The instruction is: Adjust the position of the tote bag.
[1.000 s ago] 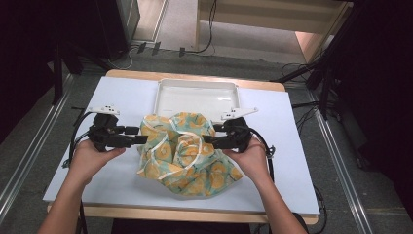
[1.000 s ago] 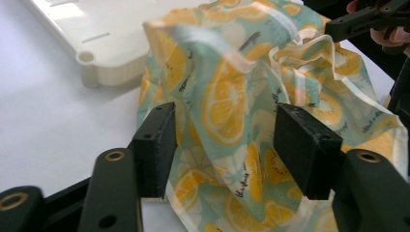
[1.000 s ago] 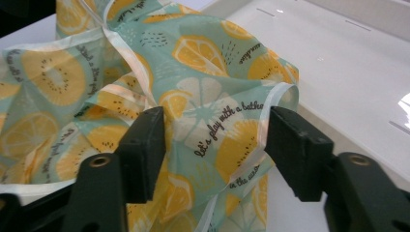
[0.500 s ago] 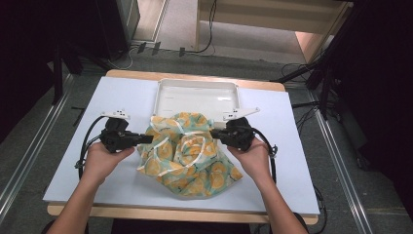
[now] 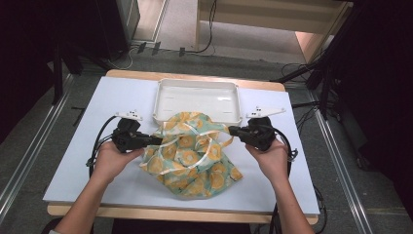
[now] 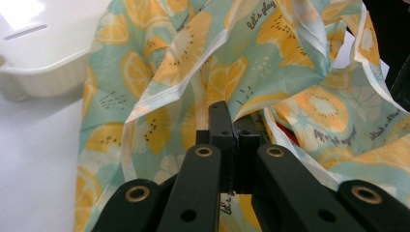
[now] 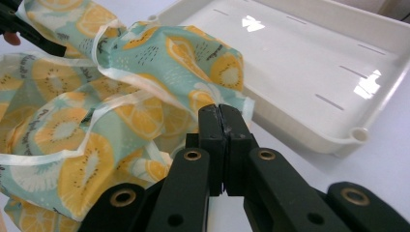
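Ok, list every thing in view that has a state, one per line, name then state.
Teal fabric bag with orange-slice print: crumpled on the table, pinched at both sides.
White plastic tray: empty, upright.
Left claw: shut on the bag's edge.
Right claw: shut on the bag's edge.

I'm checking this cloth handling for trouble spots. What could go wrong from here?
1. The left gripper and right gripper are each shut on only a thin edge of the fruit-print cloth; a pull apart may slip it free.
2. The cloth's far edge lies against the white tray, so tugging might drag or nudge the tray.
3. The pale trim strips loop loosely and might snag a jaw.
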### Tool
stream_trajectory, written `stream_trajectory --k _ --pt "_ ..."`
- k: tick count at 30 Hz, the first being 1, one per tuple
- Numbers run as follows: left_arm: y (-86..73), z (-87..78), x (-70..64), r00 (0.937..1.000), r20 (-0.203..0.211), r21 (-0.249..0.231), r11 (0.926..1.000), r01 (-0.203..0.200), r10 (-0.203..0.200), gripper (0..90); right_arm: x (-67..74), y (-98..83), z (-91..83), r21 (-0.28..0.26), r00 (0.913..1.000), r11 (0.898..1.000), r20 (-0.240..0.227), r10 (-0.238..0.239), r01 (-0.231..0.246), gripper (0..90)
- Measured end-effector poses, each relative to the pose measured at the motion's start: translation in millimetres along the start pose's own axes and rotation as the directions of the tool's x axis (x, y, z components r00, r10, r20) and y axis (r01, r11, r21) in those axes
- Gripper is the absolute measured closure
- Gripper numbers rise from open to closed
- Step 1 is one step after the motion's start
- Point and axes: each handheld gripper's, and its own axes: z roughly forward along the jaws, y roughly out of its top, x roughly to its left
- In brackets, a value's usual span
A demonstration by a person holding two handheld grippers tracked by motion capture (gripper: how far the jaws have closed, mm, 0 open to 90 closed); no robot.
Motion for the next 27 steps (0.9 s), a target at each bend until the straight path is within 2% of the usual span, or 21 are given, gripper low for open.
stream_trajectory --k 6,7,8,12,16,17,23,27 --pt "5.7 9.4 -5.4 0.9995 0.020 0.013 0.9996 -0.024 0.024 90.0 -13.1 -7.7 -15.3 -0.010 0.9987 1.000 0.042 0.028 -0.028 90.0" --pt "7.3 12.2 -6.8 0.9993 0.026 0.019 0.9994 -0.029 0.029 90.0 -16.1 -10.9 -17.5 0.004 0.9968 1.000 0.076 0.027 -0.028 90.0" --pt "7.7 13.0 -7.1 0.9992 0.027 0.018 0.9994 -0.031 0.030 90.0 -18.5 -12.3 -17.8 0.007 0.9960 1.000 0.086 0.026 -0.026 90.0" --pt "9.3 15.5 -6.3 0.9990 0.030 0.024 0.9992 -0.032 0.032 90.0 -25.6 -17.3 -16.8 0.028 0.9940 0.999 0.102 0.042 -0.045 90.0" --pt "10.2 16.5 -6.4 0.9989 0.031 0.018 0.9992 -0.035 0.035 90.0 -22.6 -17.8 -14.4 0.028 0.9954 0.998 0.084 0.047 -0.049 89.3" --pt "10.6 16.9 -6.7 0.9989 0.033 0.018 0.9992 -0.035 0.034 90.0 -17.3 -16.1 -14.2 0.018 0.9972 0.999 0.056 0.049 -0.050 87.4" --pt "11.9 17.4 -8.1 0.9984 0.040 0.012 0.9992 -0.039 0.039 90.0 -2.2 -13.5 -11.5 0.007 0.9992 0.999 -0.003 0.039 -0.039 82.2" --pt "11.9 17.9 -7.9 0.9986 0.039 0.009 0.9993 -0.037 0.037 90.0 5.9 -12.5 -10.6 0.005 0.9994 1.000 -0.021 0.027 -0.027 79.2"
